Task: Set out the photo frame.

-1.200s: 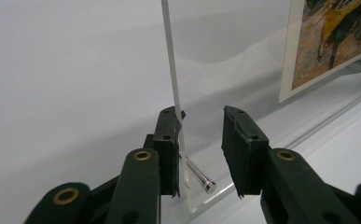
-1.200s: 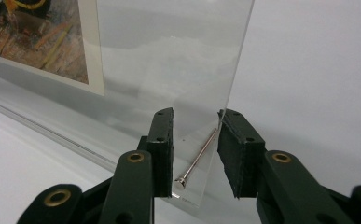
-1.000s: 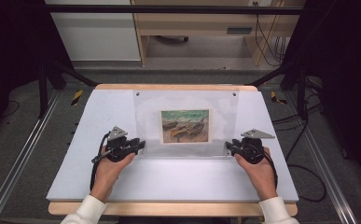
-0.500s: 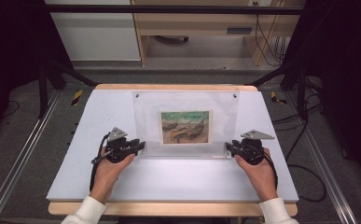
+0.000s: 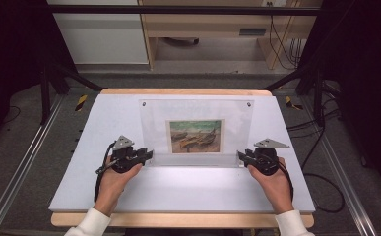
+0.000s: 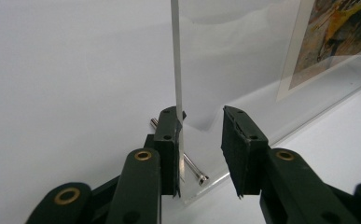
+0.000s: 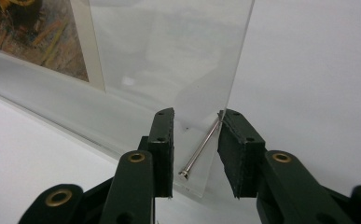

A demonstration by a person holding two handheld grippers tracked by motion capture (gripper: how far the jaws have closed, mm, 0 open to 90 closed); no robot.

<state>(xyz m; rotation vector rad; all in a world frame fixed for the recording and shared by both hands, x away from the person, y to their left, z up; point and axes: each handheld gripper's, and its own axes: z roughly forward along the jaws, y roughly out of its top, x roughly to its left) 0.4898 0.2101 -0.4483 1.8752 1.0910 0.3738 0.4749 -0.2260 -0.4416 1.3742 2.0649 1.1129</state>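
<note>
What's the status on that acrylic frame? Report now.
Left hand-held gripper and right hand-held gripper open, each straddling a lower corner of the acrylic frame. Frame stands on the table, print inside. Nothing in the way.

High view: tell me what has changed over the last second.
Nothing visibly changed. The left gripper and right gripper stay at the bottom corners of the clear acrylic frame, which stands on the white table with the boat picture inside.

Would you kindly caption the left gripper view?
Black left gripper straddling the clear acrylic picture frame's corner beside a silver screw.
</note>
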